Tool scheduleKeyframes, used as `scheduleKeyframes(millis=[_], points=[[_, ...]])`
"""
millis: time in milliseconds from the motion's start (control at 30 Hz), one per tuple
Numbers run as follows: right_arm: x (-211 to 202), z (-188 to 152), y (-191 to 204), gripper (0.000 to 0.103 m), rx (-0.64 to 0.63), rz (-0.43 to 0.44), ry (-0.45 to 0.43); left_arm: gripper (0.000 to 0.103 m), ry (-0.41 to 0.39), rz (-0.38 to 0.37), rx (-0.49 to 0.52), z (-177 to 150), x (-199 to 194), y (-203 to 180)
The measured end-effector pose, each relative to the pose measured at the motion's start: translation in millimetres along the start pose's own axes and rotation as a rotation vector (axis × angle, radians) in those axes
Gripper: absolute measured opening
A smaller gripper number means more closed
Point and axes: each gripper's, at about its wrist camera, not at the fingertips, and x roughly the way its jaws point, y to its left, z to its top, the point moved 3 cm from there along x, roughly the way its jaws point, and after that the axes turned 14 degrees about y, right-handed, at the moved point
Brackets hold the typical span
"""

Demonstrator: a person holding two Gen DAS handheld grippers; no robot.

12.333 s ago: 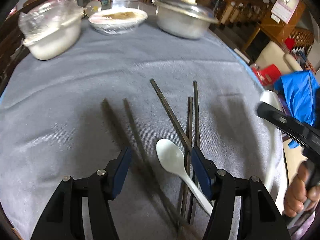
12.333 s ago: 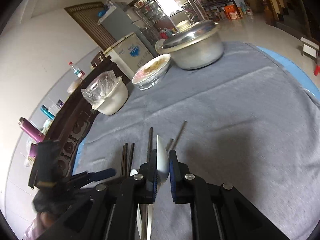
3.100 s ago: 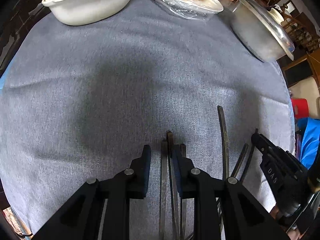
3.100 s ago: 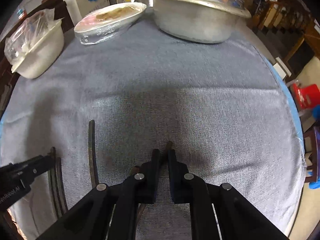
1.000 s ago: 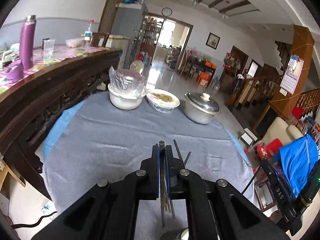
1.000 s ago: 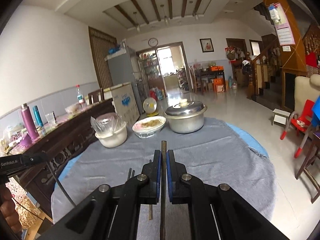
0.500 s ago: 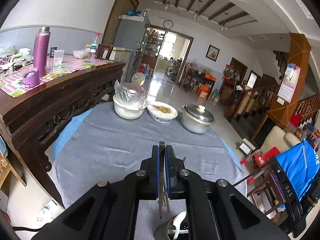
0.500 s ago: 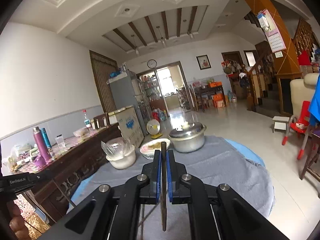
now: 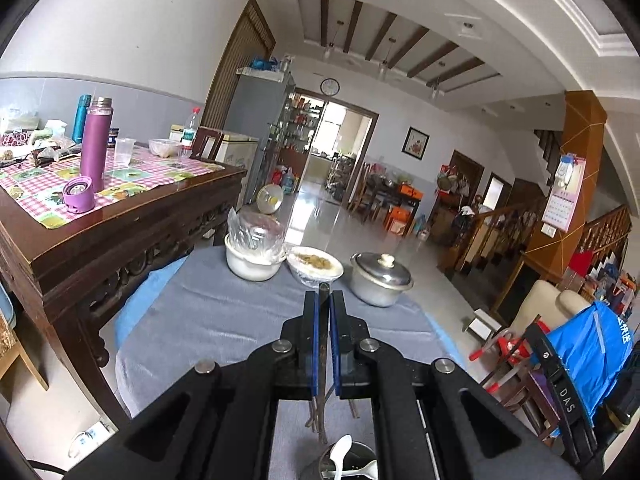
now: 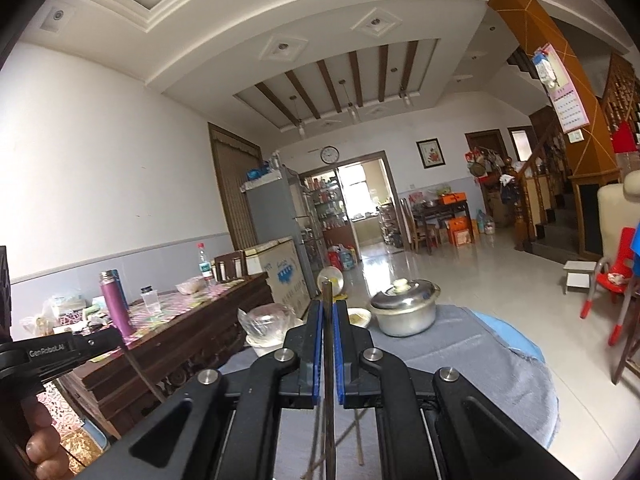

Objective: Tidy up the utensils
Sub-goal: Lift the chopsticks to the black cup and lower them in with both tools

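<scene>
- Your jaws on both sides are pinched fully closed, each on one dark chopstick: the left gripper (image 9: 323,312) has its chopstick (image 9: 322,360) clamped between the blue pads, and the right gripper (image 10: 328,320) holds its own chopstick (image 10: 329,380) the same way.
- Each stick runs along the line of its fingers, with the tip poking out in front and the rest hanging down behind and below the pads.
- The metal holder (image 9: 348,460) sits just below the left gripper, at the near edge of the bench (image 9: 224,320), with a white spoon (image 9: 340,454) already in it.
- The left stick's lower end hangs right above that holder, so your left hand looks nearer; lower it end-first.
- More chopsticks (image 10: 356,436) lie on the grey cloth under the right gripper, still to be collected.
</scene>
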Motion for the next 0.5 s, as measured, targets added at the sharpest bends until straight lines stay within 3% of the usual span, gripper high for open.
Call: scheduleKeyframes(millis=[233, 500], points=[[-4, 3, 20, 0.006, -0.025, 0.04, -0.012, 0.005, -0.015, -0.022, 0.004, 2, -14, -5], [10, -14, 29, 0.006, -0.045, 0.05, 0.063, 0.005, 0.026, -0.036, 0.02, -3, -8, -9]])
